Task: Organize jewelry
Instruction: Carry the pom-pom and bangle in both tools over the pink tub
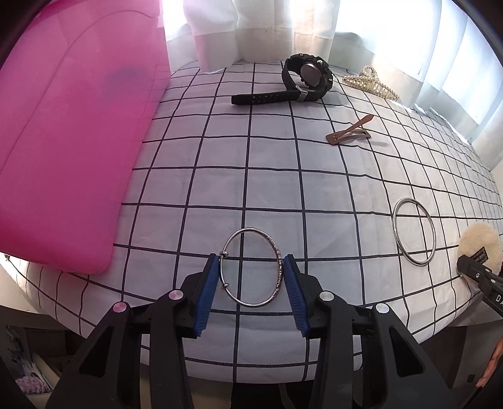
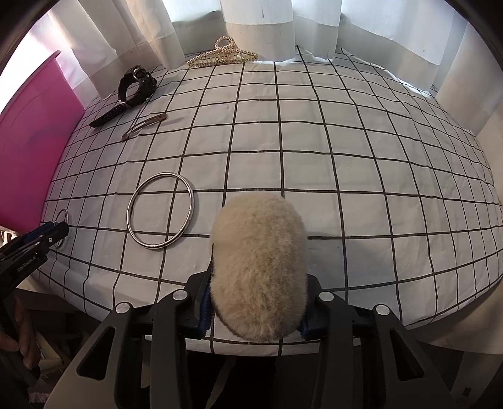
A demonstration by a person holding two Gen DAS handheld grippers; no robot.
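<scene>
Both grippers sat low over the checked bed (image 1: 267, 176); left gripper (image 1: 251, 277) fingers pinched the engraved bangle (image 1: 250, 270); right gripper (image 2: 256, 302) fingers clamped the fluffy clip (image 2: 259, 267); lifting both seemed next.

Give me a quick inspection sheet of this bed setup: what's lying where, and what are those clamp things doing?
Surface: checked sheet, white with dark grid.
Job's things: patterned bangle; plain bangle; black watch; brown hair clip; pearl claw clip; fluffy item.
Clutter: pink pillow at the left.
Grippers: left gripper closed across the patterned bangle; right gripper closed on the fluffy item.
Cables: nothing seen.
Surroundings: white curtains behind the bed.
</scene>
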